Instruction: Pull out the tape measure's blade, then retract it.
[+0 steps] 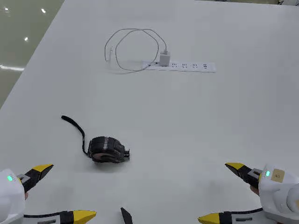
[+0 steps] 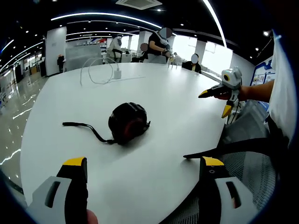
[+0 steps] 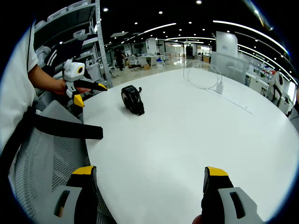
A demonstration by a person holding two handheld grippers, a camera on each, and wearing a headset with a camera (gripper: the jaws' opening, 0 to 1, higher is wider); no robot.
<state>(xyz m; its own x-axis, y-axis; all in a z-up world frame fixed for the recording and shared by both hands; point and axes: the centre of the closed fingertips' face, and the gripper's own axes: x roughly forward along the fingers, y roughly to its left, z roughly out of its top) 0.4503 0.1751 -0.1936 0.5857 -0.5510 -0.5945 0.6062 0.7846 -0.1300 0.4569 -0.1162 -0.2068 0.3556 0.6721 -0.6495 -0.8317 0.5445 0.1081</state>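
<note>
Centrally, wide white bench (image 1: 196,126) spans scene. Left tool (image 1: 65,191) at near left edge, yellow-tipped jaws apart, empty. Right tool (image 1: 218,192) at near right edge, jaws likewise apart. Long white power strip (image 1: 187,66), white charger (image 1: 165,59) plugged in, lies at far side. Round black tape measure (image 1: 107,150) rests on bench between tools, nearer left one, touching neither; thin black wrist strap (image 1: 74,126) trails away.

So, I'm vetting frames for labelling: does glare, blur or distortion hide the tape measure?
No. Head view: even light, tape measure sharp. Left gripper view: fisheye curves the table edge. Right gripper view: same curving; it looks small but sharp.
</note>
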